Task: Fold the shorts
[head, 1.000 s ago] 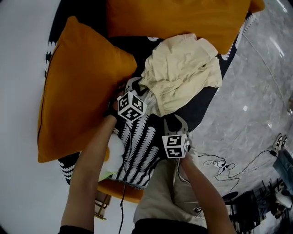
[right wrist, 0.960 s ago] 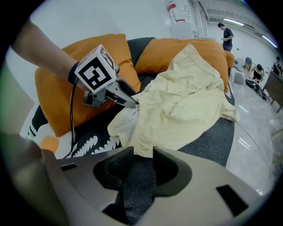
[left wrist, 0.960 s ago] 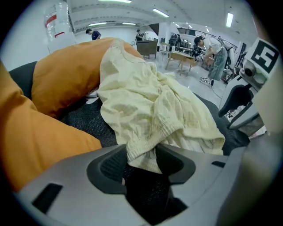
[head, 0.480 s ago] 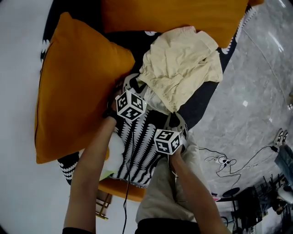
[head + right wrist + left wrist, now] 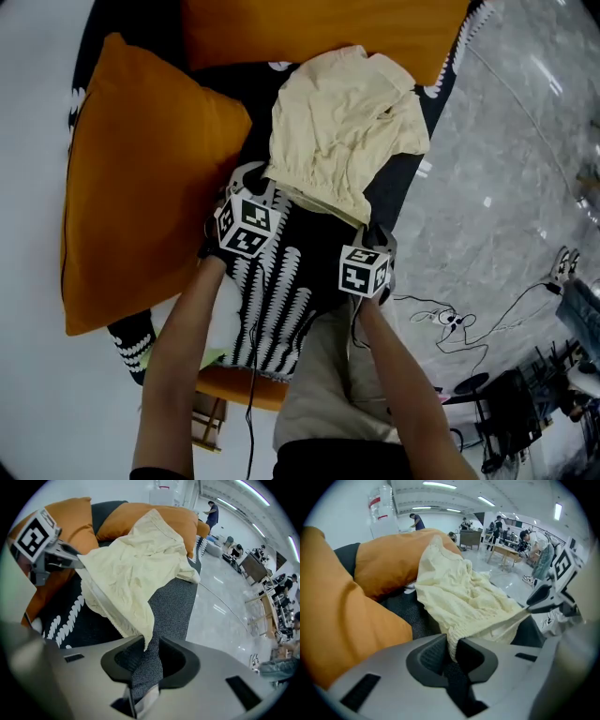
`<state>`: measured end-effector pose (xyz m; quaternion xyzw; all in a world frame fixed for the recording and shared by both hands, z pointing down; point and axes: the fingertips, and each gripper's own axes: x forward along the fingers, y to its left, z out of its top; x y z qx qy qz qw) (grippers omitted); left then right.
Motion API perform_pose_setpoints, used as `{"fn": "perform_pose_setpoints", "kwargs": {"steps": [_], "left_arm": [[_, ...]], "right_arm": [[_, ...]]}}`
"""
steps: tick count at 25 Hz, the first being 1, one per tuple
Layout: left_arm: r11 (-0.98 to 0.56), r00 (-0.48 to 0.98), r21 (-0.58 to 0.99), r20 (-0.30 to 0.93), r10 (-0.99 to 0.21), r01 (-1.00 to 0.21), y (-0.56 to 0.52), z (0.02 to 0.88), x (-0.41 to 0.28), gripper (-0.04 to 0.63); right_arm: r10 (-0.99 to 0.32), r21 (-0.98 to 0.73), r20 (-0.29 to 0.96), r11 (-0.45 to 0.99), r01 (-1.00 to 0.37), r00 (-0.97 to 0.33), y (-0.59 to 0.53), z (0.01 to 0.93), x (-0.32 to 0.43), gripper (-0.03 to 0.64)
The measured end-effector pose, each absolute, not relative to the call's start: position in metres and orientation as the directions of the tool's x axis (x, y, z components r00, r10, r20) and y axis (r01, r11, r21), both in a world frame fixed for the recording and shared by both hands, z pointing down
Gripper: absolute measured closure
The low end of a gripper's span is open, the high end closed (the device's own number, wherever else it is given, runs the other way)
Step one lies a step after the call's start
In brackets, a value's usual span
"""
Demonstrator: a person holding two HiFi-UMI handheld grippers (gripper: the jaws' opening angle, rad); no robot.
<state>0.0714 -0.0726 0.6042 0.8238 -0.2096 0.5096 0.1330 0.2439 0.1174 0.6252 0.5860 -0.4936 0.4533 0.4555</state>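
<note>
The cream shorts (image 5: 330,127) lie crumpled on a dark seat (image 5: 398,178), between a large orange cushion (image 5: 141,187) on the left of the head view and a second orange cushion (image 5: 309,33) at the back. Their gathered waistband faces the person and is stretched between the two tools.

The left tool (image 5: 451,649) pinches the waistband's left end. Its jaws have just been closing, and they now stand narrow with the ribbed cream fabric caught between the pads. The right tool (image 5: 146,649) is at the other end. Its jaws have just opened a little, yet they are still narrow and a corner of the shorts is tucked between them. From each tool the fabric runs taut towards the other.

Both tools point steeply down over a black cover with a white pattern (image 5: 281,300) that drapes the seat's front. Grey marble floor (image 5: 506,187) lies to the right, with a thin cable (image 5: 469,328) on it.
</note>
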Motion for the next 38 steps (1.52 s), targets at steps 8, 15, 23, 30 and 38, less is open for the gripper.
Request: {"fn": "perform_pose_setpoints", "kwargs": {"steps": [8, 15, 23, 30, 38], "left_arm": [[-0.689, 0.331, 0.048, 0.900, -0.284, -0.723, -0.002, 0.420, 0.011, 0.565], [-0.625, 0.312, 0.042, 0.891, -0.329, -0.779, 0.064, 0.220, -0.007, 0.563], [-0.541, 0.390, 0.185, 0.873, -0.293, -0.820, 0.073, 0.084, 0.006, 0.561], [-0.612, 0.373, 0.121, 0.877, -0.302, -0.781, 0.029, 0.063, 0.021, 0.560], [-0.697, 0.372, -0.009, 0.841, -0.394, -0.717, -0.077, 0.073, 0.067, 0.518]], "right_arm": [[-0.299, 0.012, 0.952, 0.257, -0.966, -0.068, 0.084, 0.479, 0.231, 0.581], [-0.371, 0.076, 0.911, 0.577, -0.813, -0.178, 0.085, 0.226, 0.239, 0.580], [-0.304, 0.127, 0.942, 0.715, -0.687, -0.142, 0.061, 0.083, 0.253, 0.555], [-0.329, 0.195, 0.943, 0.683, -0.704, -0.057, 0.012, 0.057, 0.274, 0.554], [-0.391, 0.198, 0.917, 0.611, -0.767, -0.074, -0.022, 0.059, 0.309, 0.555]]}}
